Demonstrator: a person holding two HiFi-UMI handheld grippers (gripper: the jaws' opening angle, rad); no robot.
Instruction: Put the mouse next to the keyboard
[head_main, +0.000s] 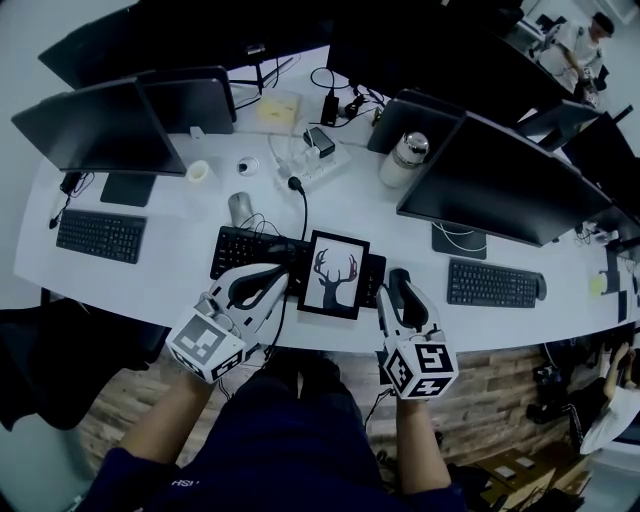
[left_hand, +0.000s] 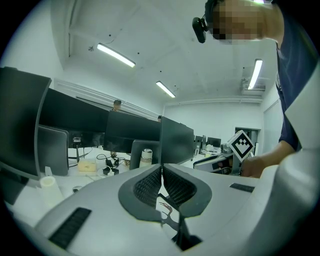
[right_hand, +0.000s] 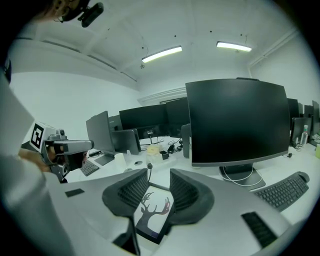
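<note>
A grey mouse (head_main: 240, 208) lies on the white desk (head_main: 180, 285) just behind the left end of the black centre keyboard (head_main: 248, 250). A framed deer picture (head_main: 333, 275) lies over that keyboard's right half. My left gripper (head_main: 283, 280) hovers over the keyboard's front edge, left of the picture, shut with nothing in it; in the left gripper view its pads (left_hand: 150, 185) meet. My right gripper (head_main: 398, 285) stands open and empty at the picture's right side, well away from the mouse. Between its jaws, the right gripper view shows the deer picture (right_hand: 152, 210).
Several dark monitors (head_main: 500, 180) line the desk. A second keyboard (head_main: 100, 235) lies at the left, and a third (head_main: 492, 283) with its own mouse (head_main: 541, 288) at the right. A metal flask (head_main: 405, 158), a power strip (head_main: 320, 165) and cables sit behind.
</note>
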